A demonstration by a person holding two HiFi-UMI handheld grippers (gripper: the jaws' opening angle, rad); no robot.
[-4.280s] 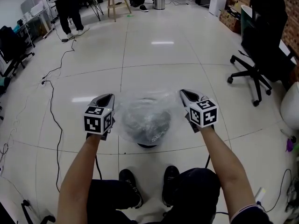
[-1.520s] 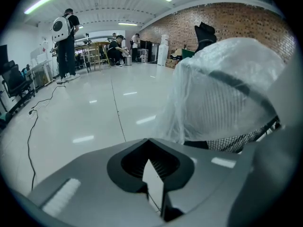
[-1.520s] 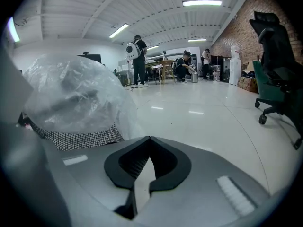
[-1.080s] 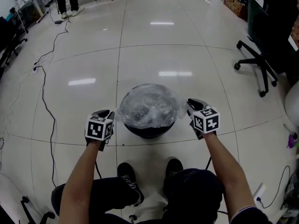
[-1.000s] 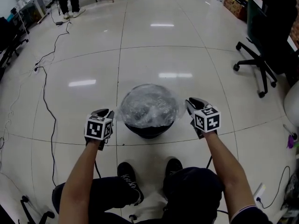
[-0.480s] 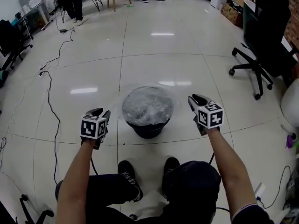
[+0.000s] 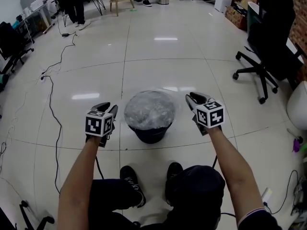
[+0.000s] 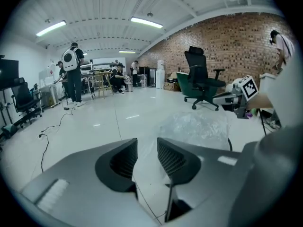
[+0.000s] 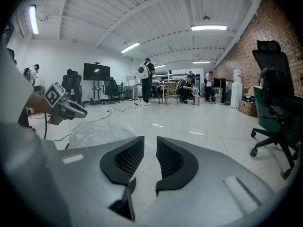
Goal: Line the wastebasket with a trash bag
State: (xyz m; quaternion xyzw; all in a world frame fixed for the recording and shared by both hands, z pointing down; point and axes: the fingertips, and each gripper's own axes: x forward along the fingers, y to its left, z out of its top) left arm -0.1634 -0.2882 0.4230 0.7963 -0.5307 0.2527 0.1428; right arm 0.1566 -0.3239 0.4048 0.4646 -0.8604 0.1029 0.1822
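Left of the black round wastebasket (image 7: 151, 134), the left gripper (image 7: 106, 107) hangs with its jaws apart. They have just been opening, and nothing is between them. The clear crinkled plastic trash bag (image 7: 149, 110) lies over the wastebasket's mouth, draped round its rim. Right of the wastebasket, the right gripper (image 7: 194, 98) has also just been opening: a narrow gap, nothing between its jaws.

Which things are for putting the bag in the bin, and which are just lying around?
For the job: wastebasket, trash bag over it, left claw and right claw, both just opened, nothing between.
Lying about: office chair, floor cable, wooden stool.
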